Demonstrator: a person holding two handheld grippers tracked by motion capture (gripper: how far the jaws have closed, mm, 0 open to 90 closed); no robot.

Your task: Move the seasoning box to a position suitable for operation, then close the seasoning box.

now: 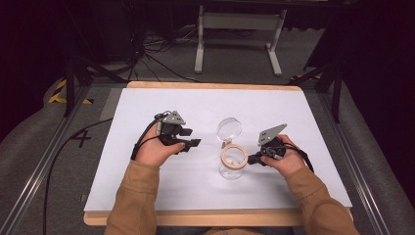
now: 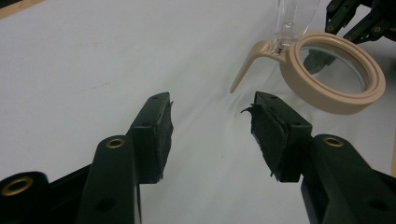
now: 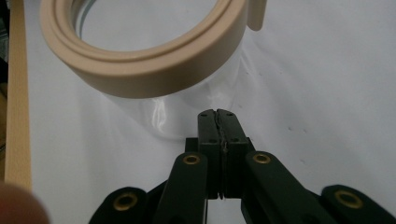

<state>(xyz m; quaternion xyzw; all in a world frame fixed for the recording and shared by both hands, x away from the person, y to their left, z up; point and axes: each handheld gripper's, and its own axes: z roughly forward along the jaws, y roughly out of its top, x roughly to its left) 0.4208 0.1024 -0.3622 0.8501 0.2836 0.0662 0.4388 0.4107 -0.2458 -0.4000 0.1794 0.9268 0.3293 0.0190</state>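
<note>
Clear jar [image 1: 231,166] with tan rim near table centre, lid [image 1: 229,129] flipped up behind; right gripper [image 1: 253,158] pinched shut, seemingly touching jar's right wall; left gripper [image 1: 192,137] spread open, empty, farther off leftward.

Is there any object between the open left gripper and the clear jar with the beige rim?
Nothing visible. Bare white table cover lies between the left gripper and the jar. The right gripper, shut, is at the jar's far side.
</note>
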